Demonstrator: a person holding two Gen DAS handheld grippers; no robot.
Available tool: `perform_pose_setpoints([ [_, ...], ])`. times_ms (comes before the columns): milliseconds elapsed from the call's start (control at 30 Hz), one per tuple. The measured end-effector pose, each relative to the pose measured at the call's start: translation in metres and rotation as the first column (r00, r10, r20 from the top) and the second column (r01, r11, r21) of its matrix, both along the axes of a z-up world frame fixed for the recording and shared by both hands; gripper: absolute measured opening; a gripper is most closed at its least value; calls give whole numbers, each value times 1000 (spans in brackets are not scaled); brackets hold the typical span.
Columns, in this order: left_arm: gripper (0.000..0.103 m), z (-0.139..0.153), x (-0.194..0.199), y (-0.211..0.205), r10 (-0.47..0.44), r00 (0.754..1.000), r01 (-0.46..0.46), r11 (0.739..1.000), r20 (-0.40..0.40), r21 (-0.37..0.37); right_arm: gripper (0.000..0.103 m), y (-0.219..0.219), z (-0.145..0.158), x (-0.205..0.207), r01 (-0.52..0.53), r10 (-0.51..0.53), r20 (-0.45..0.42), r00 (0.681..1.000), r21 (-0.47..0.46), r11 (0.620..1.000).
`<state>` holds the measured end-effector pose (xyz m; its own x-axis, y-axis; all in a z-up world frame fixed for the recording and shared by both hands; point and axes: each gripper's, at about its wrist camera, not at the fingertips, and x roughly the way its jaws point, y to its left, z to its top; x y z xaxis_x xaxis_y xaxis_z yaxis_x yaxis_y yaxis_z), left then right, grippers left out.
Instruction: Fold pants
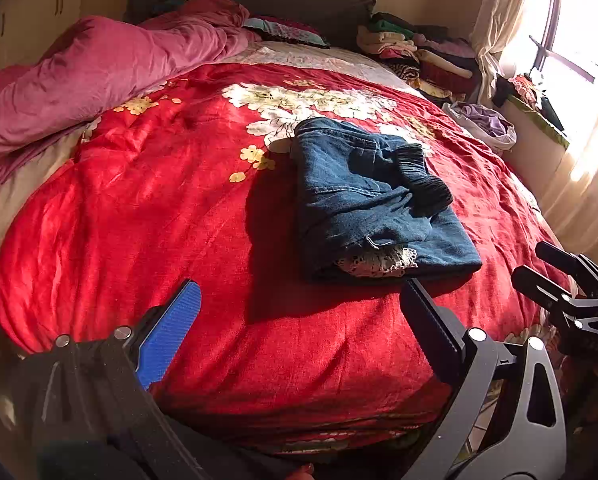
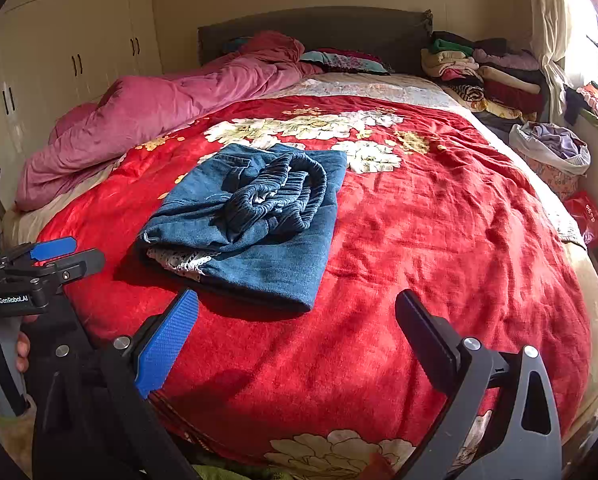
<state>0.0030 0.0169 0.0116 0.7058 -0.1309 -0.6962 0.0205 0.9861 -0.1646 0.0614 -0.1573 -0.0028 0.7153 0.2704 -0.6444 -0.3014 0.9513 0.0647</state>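
Blue denim pants (image 1: 375,200) (image 2: 255,220) lie folded into a compact bundle on the red flowered blanket (image 1: 171,208) (image 2: 439,240). Their dark elastic waistband is bunched on top and a white lace lining peeks out at the near edge. My left gripper (image 1: 299,296) hovers open just short of the bundle's near edge, with nothing between its fingers. My right gripper (image 2: 297,304) is open too, close to the bundle's near right corner and holding nothing. The left gripper (image 2: 69,254) shows at the left rim of the right wrist view, the right gripper (image 1: 535,260) at the right rim of the left wrist view.
A crumpled pink duvet (image 1: 99,72) (image 2: 159,112) fills the bed's left side. Stacked folded clothes (image 1: 419,52) (image 2: 487,68) sit at the far right corner by the headboard. A bag of laundry (image 2: 551,148) stands beside the bed under the bright window. Wardrobes (image 2: 71,52) line the left wall.
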Motion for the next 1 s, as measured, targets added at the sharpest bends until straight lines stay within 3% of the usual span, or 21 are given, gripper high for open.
perform_pose_setpoints([
  [1000, 93, 3, -1, 3, 14, 1000, -15, 1000, 1, 19, 98, -2, 3, 0, 7, -7, 2, 1000, 7, 1000],
])
